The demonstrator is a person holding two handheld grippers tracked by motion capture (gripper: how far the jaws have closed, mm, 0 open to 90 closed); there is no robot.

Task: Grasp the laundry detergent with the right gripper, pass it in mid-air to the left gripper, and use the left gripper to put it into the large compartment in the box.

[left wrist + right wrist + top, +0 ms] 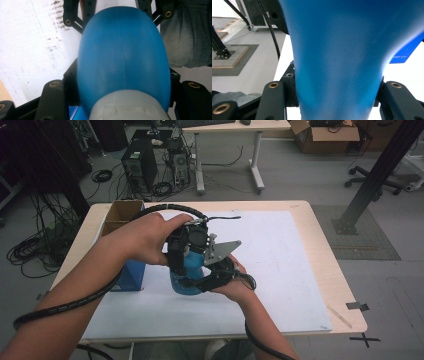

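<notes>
A blue plastic bottle (186, 282) is held over the white mat (280, 260) near the table's middle, between both grippers. My left gripper (189, 245) comes down on it from above; in the left gripper view its jaws press the bottle (122, 55) just beyond the white cap (127, 107). My right gripper (214, 277) holds it from the right and below. In the right gripper view the bottle (337, 50) narrows toward the camera and sits tight between the black jaws. The right gripper's fingers (68, 17) also show beyond the bottle in the left gripper view.
A blue box (131, 275) stands on the mat left of the hands, seen too as a blue box (405, 53) behind the bottle. An open cardboard box (120, 215) sits at the table's far left corner. Cables trail from both grippers.
</notes>
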